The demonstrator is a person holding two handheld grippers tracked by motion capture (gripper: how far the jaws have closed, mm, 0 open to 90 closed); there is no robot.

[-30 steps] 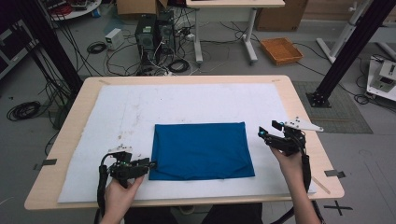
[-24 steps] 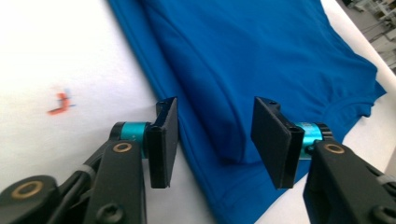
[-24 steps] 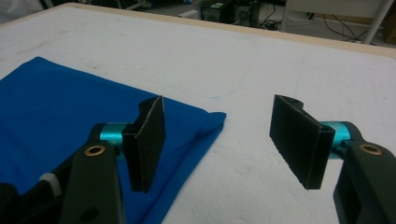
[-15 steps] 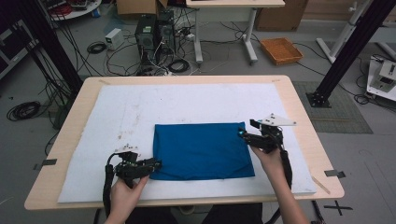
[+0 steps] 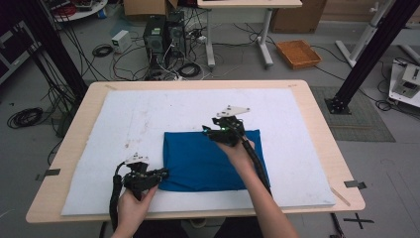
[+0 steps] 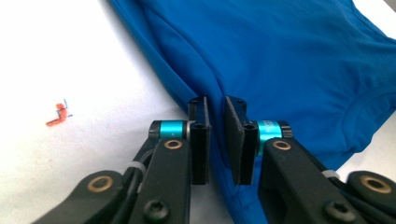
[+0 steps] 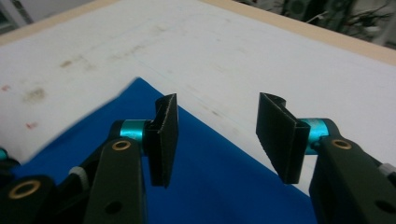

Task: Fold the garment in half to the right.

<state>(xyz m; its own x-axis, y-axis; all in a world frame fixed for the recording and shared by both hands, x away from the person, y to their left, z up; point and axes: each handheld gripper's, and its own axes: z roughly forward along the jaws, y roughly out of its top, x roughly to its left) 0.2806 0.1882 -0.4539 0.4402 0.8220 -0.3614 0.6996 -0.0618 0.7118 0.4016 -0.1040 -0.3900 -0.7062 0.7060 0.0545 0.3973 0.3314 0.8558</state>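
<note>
Blue shirt (image 5: 210, 161) lies mid-frame; left gripper (image 6: 215, 109) pinches its lower-left edge, right gripper (image 7: 217, 123) gapes empty above.

The cloth (image 5: 210, 161) lies on the mat (image 5: 124, 124), left gripper (image 5: 161, 174) at its near-left corner.

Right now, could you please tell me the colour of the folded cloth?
Plain blue folded cloth, clearest in the left gripper view.

Black tools (image 6: 215, 123), cyan collars, brass screws, blk cables
</note>
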